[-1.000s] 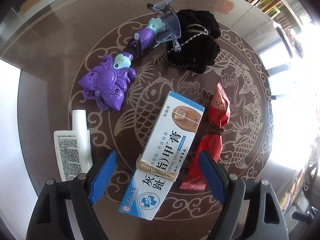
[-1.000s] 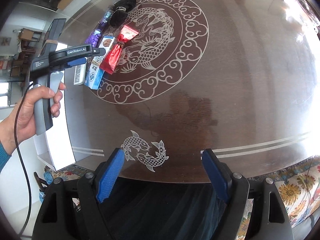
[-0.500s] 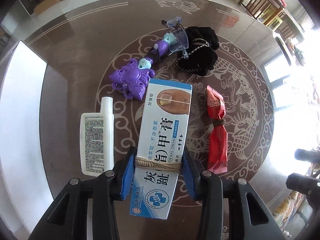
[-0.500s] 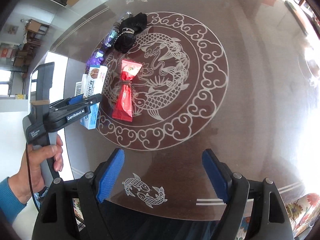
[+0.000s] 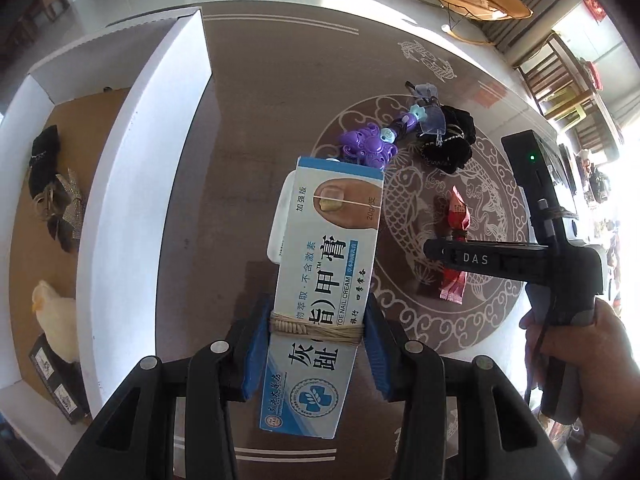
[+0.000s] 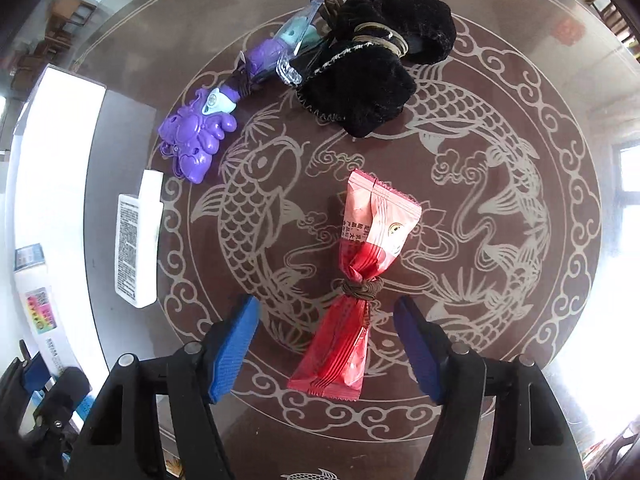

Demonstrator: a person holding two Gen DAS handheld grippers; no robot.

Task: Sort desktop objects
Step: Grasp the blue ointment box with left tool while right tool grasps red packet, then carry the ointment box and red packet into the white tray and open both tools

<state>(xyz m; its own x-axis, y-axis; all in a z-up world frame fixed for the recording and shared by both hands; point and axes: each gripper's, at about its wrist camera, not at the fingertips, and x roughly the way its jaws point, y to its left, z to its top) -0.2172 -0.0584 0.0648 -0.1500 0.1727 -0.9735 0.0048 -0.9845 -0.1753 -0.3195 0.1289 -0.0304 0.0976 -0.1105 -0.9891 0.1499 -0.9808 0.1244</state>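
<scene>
My left gripper (image 5: 316, 344) is shut on a blue and white toe-nail cream box (image 5: 328, 264) tied with twine, held above the table beside a white-walled cardboard box (image 5: 120, 208). My right gripper (image 6: 326, 346) is open, its jaws standing either side of a red snack packet (image 6: 360, 264) tied with twine at its waist. The packet also shows in the left wrist view (image 5: 456, 216), under the right gripper's body. A purple toy (image 6: 200, 136), black velvet pouches (image 6: 372, 68) and a white tube (image 6: 134, 248) lie on the table.
The cardboard box holds a black bow (image 5: 52, 184), a pale yellow figure (image 5: 56, 320) and a small dark box (image 5: 56, 380). A clear plastic piece (image 6: 304, 40) lies by the purple toy. The table is dark glass with a fish pattern (image 6: 256, 208).
My left gripper closed on the cream box, lifted it and carried it left toward the cardboard box. My right gripper moved in from the table edge to straddle the red packet.
</scene>
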